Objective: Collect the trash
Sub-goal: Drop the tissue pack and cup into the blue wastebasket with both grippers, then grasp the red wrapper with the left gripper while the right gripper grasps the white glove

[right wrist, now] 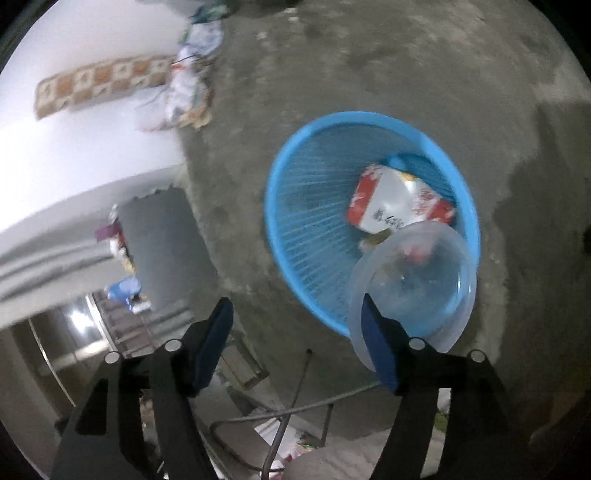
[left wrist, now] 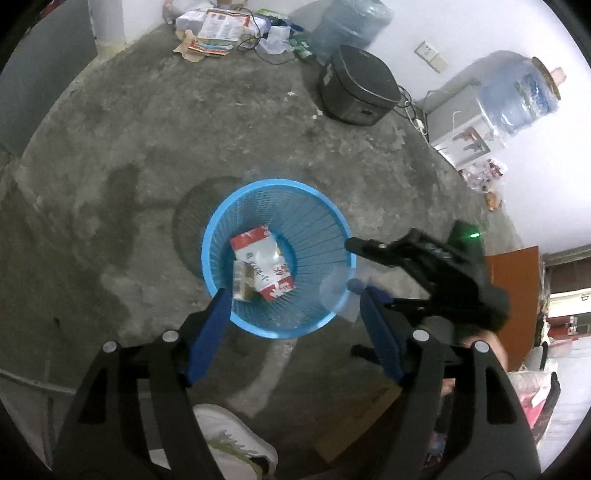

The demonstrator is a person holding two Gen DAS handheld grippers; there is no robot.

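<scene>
I see the clear bowl (right wrist: 413,291) over the near rim of the blue basket (right wrist: 291,184), beside my right claw (right wrist: 297,341), whose jaws gape. 1 red-white packet (left wrist: 263,263) lies inside. My left claw (left wrist: 293,325) gapes, empty.

Blue basket (left wrist: 214,236) with red-and-white packet (left wrist: 262,266) on concrete floor (left wrist: 184,129), between wide-apart hand-held gripper (left wrist: 293,295) fingers.

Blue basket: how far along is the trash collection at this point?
Done: a red-and-white packet lies in the blue basket. In hand: nothing; both tools are open, and a clear plastic lid is over the basket's rim by the right tool. Left: paper litter by the wall.
</scene>
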